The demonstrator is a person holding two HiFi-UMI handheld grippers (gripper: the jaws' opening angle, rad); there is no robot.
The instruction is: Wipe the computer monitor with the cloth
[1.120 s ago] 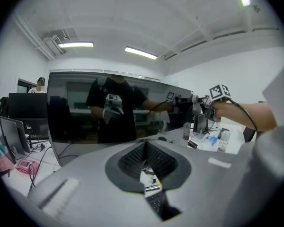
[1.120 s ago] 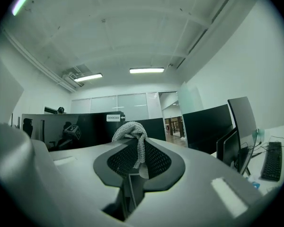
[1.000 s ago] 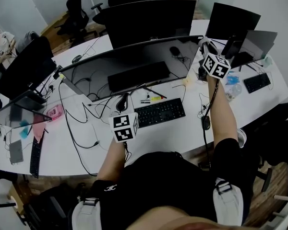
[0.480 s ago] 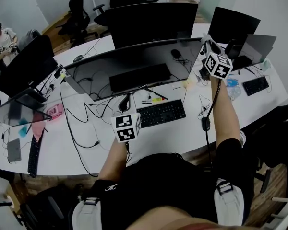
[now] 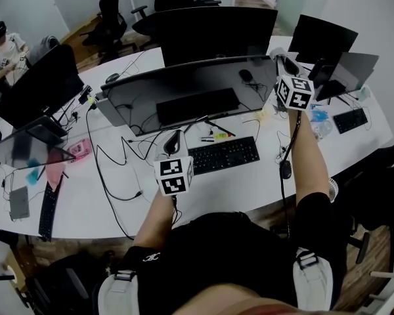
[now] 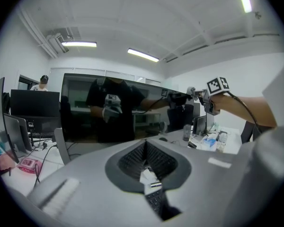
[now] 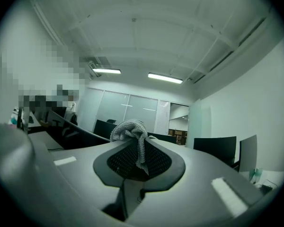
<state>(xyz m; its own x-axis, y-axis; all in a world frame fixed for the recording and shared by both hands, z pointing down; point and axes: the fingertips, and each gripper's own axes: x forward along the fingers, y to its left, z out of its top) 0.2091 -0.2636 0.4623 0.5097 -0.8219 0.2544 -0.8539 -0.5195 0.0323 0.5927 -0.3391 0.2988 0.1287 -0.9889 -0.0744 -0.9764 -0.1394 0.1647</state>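
At the far left of the white desk (image 5: 249, 189), a dark side monitor (image 5: 36, 87) is standing, with a pink object (image 5: 79, 151) lying just in front of it among loose cables. Right of these, the wide curved computer monitor (image 5: 184, 90) is spanning the middle of the desk, its dark screen reflecting the person. A black keyboard (image 5: 223, 155) is lying on the near side of it.

The left gripper (image 5: 173, 136) is hovering over the desk just left of the keyboard and pointing toward the lower part of the screen. In the left gripper view its jaws are meeting at the tips with nothing caught between them, and the keyboard is showing through the gap beneath.

Farther right, the right gripper (image 5: 285, 64) is reaching out at arm's length to the upper right corner of the computer monitor. Its jaws are pressing together on the grey cloth (image 7: 128, 128), which is bunching up above the fingertips and hanging down between them. Whether the cloth is touching the screen cannot be told.
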